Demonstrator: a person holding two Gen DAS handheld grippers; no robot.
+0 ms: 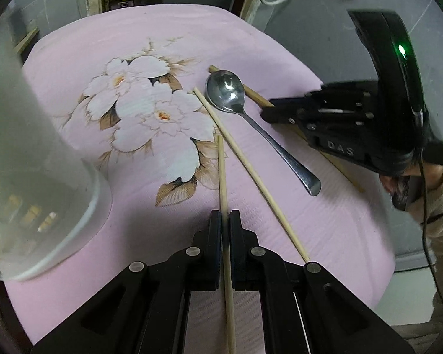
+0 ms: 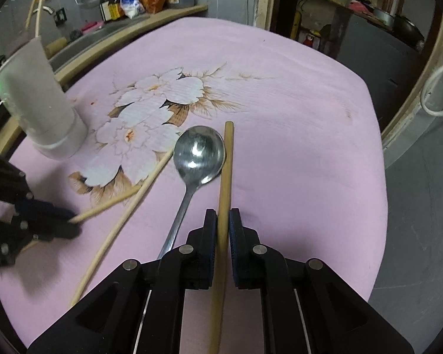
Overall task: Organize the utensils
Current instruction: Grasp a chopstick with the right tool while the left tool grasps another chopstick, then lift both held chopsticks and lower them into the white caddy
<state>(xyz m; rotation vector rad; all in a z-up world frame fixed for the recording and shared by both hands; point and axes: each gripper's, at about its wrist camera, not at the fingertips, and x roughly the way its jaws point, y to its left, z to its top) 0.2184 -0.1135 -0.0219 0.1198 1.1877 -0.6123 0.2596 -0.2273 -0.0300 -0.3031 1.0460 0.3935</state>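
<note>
A thin chopstick [image 1: 221, 174] is clamped in the left jaws, a thicker one [image 2: 225, 174] in the right. Pickup is judged done. Transfer to the cup [image 2: 41, 109] is called for next.

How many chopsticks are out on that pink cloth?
3: a thin chopstick in the left gripper, a thicker chopstick in the right gripper, and a loose chopstick between them. None seem hidden.

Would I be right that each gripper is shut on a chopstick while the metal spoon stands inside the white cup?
Not quite: the spoon lies flat on the pink cloth, apart from the white cup, as the right wrist view shows. The left gripper and right gripper each clamp a chopstick.
</note>
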